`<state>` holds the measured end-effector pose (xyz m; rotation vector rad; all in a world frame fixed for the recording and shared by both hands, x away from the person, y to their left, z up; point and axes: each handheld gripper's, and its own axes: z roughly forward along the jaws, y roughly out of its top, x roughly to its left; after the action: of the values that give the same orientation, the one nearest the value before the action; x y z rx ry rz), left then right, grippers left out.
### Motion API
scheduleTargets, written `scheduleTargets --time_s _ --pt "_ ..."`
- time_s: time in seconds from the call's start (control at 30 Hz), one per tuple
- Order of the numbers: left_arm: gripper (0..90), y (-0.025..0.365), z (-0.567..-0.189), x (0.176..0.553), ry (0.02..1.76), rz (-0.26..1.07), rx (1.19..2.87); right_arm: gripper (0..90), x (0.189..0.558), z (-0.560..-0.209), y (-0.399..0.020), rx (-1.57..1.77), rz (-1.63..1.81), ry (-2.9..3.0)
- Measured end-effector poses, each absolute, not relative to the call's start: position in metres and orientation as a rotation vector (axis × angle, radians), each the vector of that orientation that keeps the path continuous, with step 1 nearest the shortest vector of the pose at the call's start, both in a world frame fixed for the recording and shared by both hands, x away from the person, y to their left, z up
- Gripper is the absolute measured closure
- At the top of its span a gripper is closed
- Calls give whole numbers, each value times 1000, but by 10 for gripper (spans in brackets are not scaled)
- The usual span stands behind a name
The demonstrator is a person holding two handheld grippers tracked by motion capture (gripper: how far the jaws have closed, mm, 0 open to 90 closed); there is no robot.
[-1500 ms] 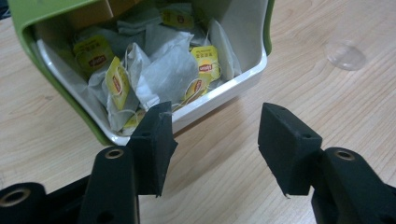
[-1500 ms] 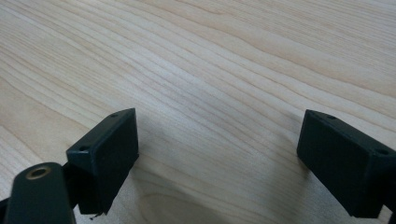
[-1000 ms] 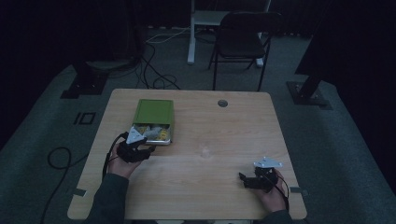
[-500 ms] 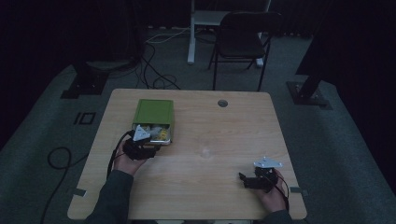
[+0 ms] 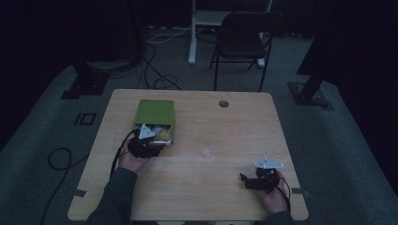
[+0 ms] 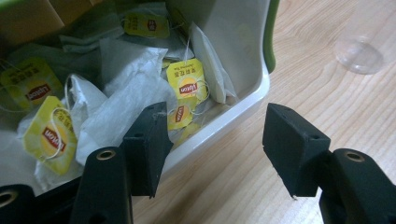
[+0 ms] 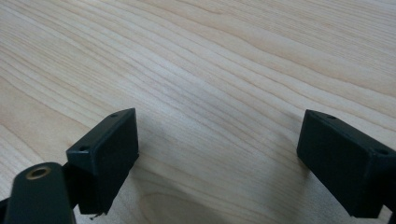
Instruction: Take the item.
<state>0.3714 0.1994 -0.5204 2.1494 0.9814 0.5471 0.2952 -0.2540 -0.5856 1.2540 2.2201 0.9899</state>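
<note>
Since the earlier frame, the left gripper [image 6: 215,144] has advanced to the green box [image 5: 155,112], jaws open astride its white rim. Risk: closing here clamps the rim, not a Lipton tea bag [image 6: 187,81] inside. Right gripper [image 5: 248,180] rests open.

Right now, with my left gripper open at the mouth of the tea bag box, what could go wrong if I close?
1. The left gripper straddles the box's white front wall, so closing may pinch the wall, not a tea bag.
2. The bags' strings look tangled; lifting one could drag out others.
3. The green box sits loose on the table and may slide.
</note>
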Motion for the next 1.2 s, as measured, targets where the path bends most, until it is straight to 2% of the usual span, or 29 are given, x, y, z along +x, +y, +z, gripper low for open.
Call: scheduleTargets --time_s 0.5,1.2 --pt "428 202 -524 377 986 509 2149 123 295 -586 -254 1253 990 2220" --pt "420 205 -530 338 966 485 2134 123 295 -586 -254 1253 990 2221"
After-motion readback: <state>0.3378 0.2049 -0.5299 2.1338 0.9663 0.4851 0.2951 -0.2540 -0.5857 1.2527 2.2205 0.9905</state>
